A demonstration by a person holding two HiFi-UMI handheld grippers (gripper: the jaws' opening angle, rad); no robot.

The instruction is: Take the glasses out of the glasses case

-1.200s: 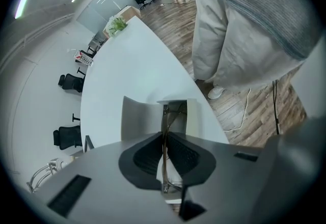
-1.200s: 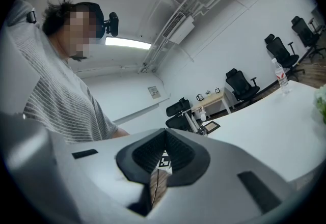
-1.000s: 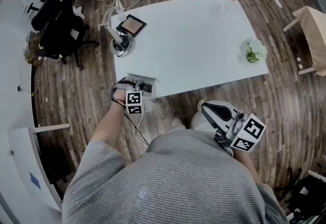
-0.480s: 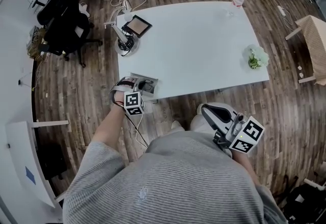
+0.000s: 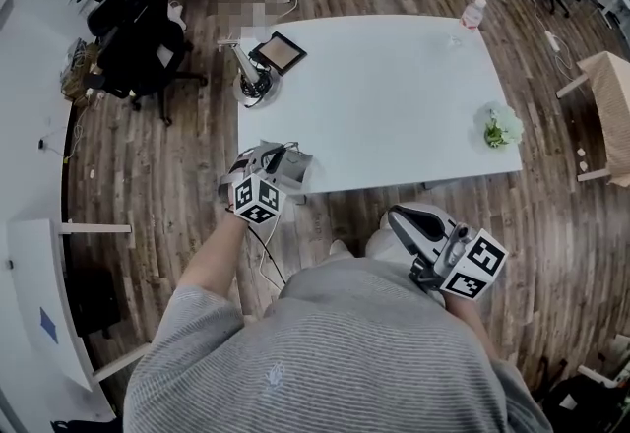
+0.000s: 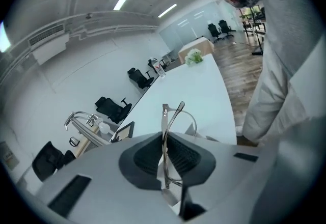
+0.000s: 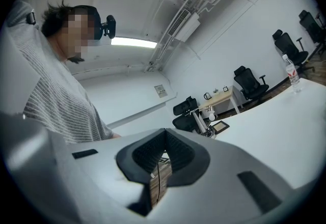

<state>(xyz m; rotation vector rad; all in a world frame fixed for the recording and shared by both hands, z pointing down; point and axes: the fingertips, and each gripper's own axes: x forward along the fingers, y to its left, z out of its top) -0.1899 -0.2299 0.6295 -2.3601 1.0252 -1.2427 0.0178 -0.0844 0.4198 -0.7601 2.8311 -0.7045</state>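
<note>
Thin metal-framed glasses (image 6: 165,116) stand on edge between the jaws of my left gripper (image 6: 164,152), which is shut on them. In the head view the left gripper (image 5: 273,163) hovers over the near left corner of the white table (image 5: 394,96), right beside the open grey glasses case (image 5: 298,168). The glasses are too small to make out in that view. My right gripper (image 5: 402,217) hangs low by the person's right side, off the table. Its jaws are pressed together with nothing between them (image 7: 163,154).
A tablet (image 5: 283,52) and a small stand (image 5: 254,87) sit at the table's far left corner. A water bottle (image 5: 473,13) stands at the far right corner and a small plant (image 5: 497,126) at the right edge. Office chairs (image 5: 138,28) stand left of the table.
The left gripper has risen and turned a little above the case. The right gripper has stayed by the person's side.
</note>
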